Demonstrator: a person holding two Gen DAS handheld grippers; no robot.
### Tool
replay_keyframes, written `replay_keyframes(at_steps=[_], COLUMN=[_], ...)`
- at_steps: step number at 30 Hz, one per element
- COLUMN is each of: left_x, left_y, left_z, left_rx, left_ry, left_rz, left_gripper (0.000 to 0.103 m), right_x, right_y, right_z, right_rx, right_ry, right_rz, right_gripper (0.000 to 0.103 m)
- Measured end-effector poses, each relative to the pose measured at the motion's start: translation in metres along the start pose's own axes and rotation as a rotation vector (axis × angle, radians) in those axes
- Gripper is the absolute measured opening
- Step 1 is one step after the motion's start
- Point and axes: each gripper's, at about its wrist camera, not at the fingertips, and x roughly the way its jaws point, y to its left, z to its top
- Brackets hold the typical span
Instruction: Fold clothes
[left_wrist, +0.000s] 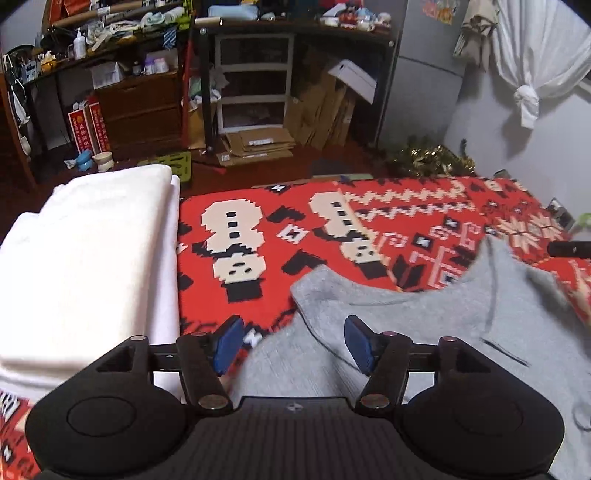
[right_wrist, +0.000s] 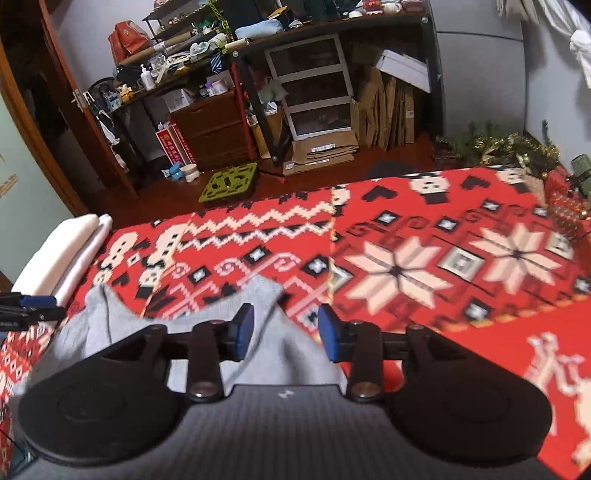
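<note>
- Right under my hands, the grey garment (left_wrist: 424, 314) lies on the red patterned blanket (left_wrist: 288, 229), its near part running out of frame beneath both tools.
- My left gripper (left_wrist: 291, 343) stands wide over the garment's left edge, nothing between the blue pads (left_wrist: 229, 341); I judge I'm lined up to pinch that edge.
- My right gripper (right_wrist: 286, 338) is spread too, though narrower, and hovers over the garment's right shoulder corner (right_wrist: 266, 291); the cloth looks to pass under the pads, not into them.
- One tool at each side of the neckline makes sense to me: lift both corners together and the fold comes over square.
- A little farther left, the folded white stack (left_wrist: 92, 251) sits at the blanket's left edge, well clear of the working area, presumably the finished pile.
- Beyond that, bare blanket to the far edge, room to lay the fold.
- Hard to read: both views are blurred, I can't see the sleeves or hem, so I can't tell what kind of garment it is or how far it is folded.
</note>
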Motion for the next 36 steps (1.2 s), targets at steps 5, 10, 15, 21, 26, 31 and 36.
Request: replay_keyframes(at_steps=[5,10,15,21,26,31,36], left_x=[-0.043,-0.071,-0.090,-0.103,-0.116,-0.128,-0.137], left_y=[0.002,0.000,0.001,0.017,0.032,0.048,0.058], left_z=[-0.031,-0.070,-0.102,-0.122,-0.130,-0.134,-0.133], left_rx=[-0.032,0.000,-0.010,-0.106,-0.160,-0.211,-0.217], left_ry=[-0.011,-0.002,0.003,0.009,0.008,0.004,-0.005], left_rz=[-0.035,0.008,0.024,0.065,0.109,0.147,0.178], left_gripper=[0.061,0.061,0.060,0.060,0.061,0.059,0.058], right_x=[-0.060,-0.104,-0.117,-0.105,-0.101,-0.106,-0.107], right_y=[-0.022,-0.048,-0.066,-0.073,-0.065,-0.068,-0.100], right_z=[-0.033,-0.077,-0.117,-0.130,-0.130,-0.118,-0.092], right_rx=[0.017,-0.001,-0.035,-0.027,-0.069,-0.131,-0.061], right_ry=[0.006,0.029,0.049,0.062,0.082,0.067,0.025], right_rz=[-0.058,-0.165,-0.213,-0.221,-0.180,-0.259,-0.303], right_gripper=[0.042,0.041,0.041,0.021,0.001,0.000,0.000])
